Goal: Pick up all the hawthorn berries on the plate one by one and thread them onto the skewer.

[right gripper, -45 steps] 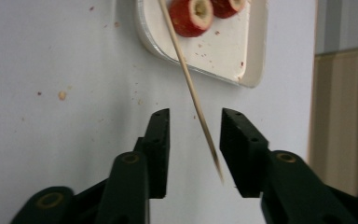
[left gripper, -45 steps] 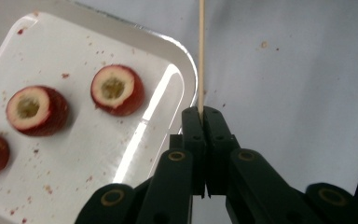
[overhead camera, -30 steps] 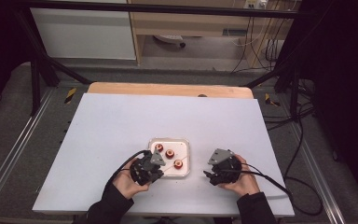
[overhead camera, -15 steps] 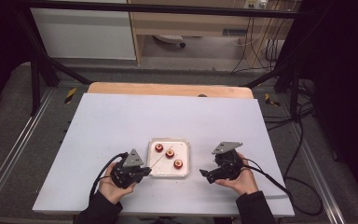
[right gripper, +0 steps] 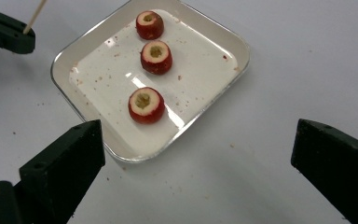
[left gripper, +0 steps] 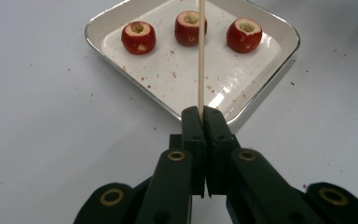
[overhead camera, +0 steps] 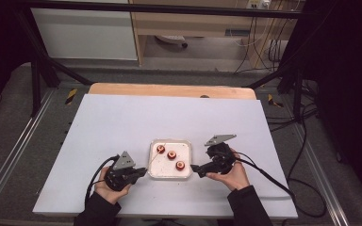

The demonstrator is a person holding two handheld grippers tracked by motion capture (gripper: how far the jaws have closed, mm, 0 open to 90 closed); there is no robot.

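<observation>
A white square tray [overhead camera: 186, 147] near the table's front edge holds three cored red fruits [overhead camera: 171, 155]. My left gripper [overhead camera: 143, 171] lies just left of the tray, shut on a thin wooden skewer [left gripper: 200, 60] that reaches over the tray toward the middle fruit [left gripper: 190, 27]. My right gripper [overhead camera: 198, 169] is at the tray's right side. Its jaws have just been opening and now stand wide apart [right gripper: 198, 140], with nothing between them. The nearest fruit [right gripper: 145, 105] lies a little ahead of them.
The white table top [overhead camera: 169, 113] stretches away behind the tray. Red crumbs speckle the tray [right gripper: 214, 42] and the table around it. Cables trail from both grippers toward the table's front and right edges.
My left gripper has moved left, away from the tray, keeping the skewer. My right gripper has lifted a little and its jaws have spread wider.
</observation>
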